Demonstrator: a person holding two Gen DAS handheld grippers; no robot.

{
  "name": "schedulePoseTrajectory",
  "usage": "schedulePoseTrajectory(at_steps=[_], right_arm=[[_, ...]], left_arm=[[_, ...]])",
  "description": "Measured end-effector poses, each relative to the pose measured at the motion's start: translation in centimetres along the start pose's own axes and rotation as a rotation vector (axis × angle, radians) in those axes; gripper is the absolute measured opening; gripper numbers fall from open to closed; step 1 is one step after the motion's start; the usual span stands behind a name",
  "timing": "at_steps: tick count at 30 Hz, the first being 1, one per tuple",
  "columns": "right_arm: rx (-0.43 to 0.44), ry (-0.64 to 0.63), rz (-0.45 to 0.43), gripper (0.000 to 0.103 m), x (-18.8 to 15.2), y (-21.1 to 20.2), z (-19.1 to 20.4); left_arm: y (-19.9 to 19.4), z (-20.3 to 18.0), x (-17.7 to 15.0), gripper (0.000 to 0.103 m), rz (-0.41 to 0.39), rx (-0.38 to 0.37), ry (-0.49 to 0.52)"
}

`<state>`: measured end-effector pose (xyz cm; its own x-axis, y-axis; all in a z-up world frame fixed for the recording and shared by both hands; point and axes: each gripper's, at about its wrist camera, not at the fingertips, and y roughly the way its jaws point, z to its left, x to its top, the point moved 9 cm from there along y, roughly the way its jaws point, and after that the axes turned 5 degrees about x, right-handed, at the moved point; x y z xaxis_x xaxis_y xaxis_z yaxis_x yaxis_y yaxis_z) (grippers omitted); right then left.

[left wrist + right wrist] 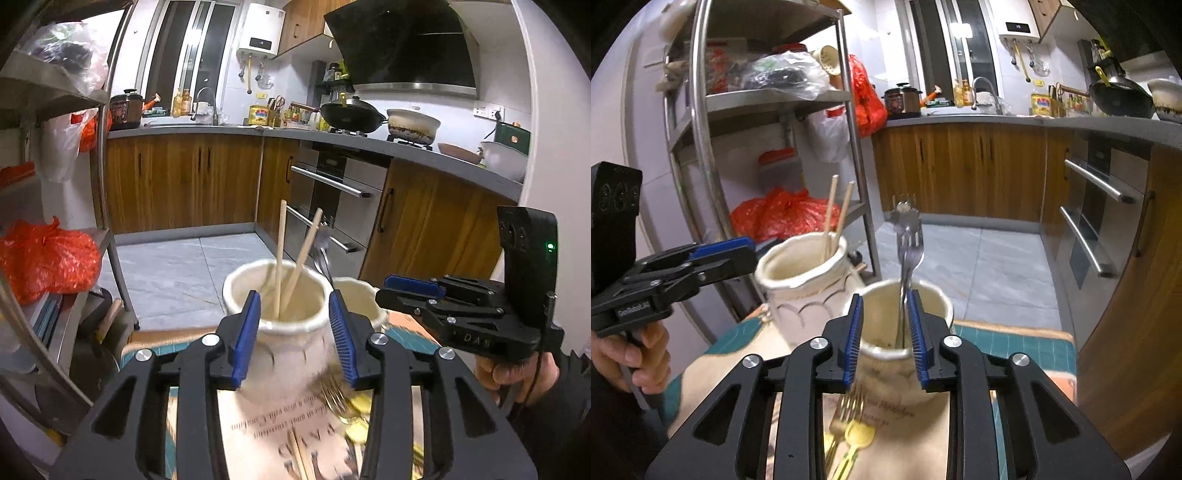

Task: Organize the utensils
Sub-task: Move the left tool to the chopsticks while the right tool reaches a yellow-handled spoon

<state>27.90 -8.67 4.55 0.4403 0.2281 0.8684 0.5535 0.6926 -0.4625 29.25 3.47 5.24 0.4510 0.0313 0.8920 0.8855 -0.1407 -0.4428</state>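
L gripper (pixel 293 334) is seen spread, blue pads either side of the near rim of the scalloped jar (pixel 280 325) w/ nothing pinched; whether the pads touch the jar wall can't be told. R gripper (pixel 882 341) is likewise parted, framing the rim of the plain jar (pixel 905 332), the steel forks (pixel 908 236) standing just ahead of the pads and not gripped. Both claws look empty, so a drop-off step is judged done on each side: two chopsticks (pixel 291 258) lean in the scalloped jar, forks stand tines-up in the plain one. Jars sit just beside each other on a printed cloth (pixel 266 435) over a green mat (pixel 1027 349). Loose items are left on the cloth close under the grippers: gold forks (pixel 846 410), a yellow-handled piece (pixel 858 434) (blurred, type unclear), and more chopsticks (pixel 301 458) at the bottom edge of the L view. Next move is judged to call for pulling back clear of the rims, dropping low to the cloth, and pinching thin flat pieces w/ jaws narrowed — gold forks to the fork jar, chopsticks to the other. Sorting approx. part-way done. Steel forks look slim, shiny, slightly tangled at the tines; chopsticks pale wood, plain.
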Motion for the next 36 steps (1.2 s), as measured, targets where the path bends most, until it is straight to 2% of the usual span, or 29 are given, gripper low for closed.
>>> schedulePoseTrajectory(at_steps=[12,21,25,30,36], right_arm=[[0.002,0.008,0.126,0.029,-6.5,-2.2,2.2],[0.051,0.012,0.212,0.029,-10.8,-2.5,6.3],[0.061,0.004,0.265,0.029,-12.3,-1.8,7.6],[0.044,0.002,0.326,0.029,-13.8,-0.8,8.0],[0.036,-0.01,0.366,0.029,-14.4,0.0,8.4]], left_arm=[[-2.6,0.3,-7.3,0.04,0.157,0.003,0.018],[-1.9,0.2,-13.2,0.038,0.289,0.014,0.011],[-1.6,-0.1,-14.6,0.033,0.329,0.01,0.023],[-1.1,-0.5,-15.7,0.031,0.362,0.014,0.057],[-1.2,-0.4,-16.0,0.026,0.371,0.015,0.065]])
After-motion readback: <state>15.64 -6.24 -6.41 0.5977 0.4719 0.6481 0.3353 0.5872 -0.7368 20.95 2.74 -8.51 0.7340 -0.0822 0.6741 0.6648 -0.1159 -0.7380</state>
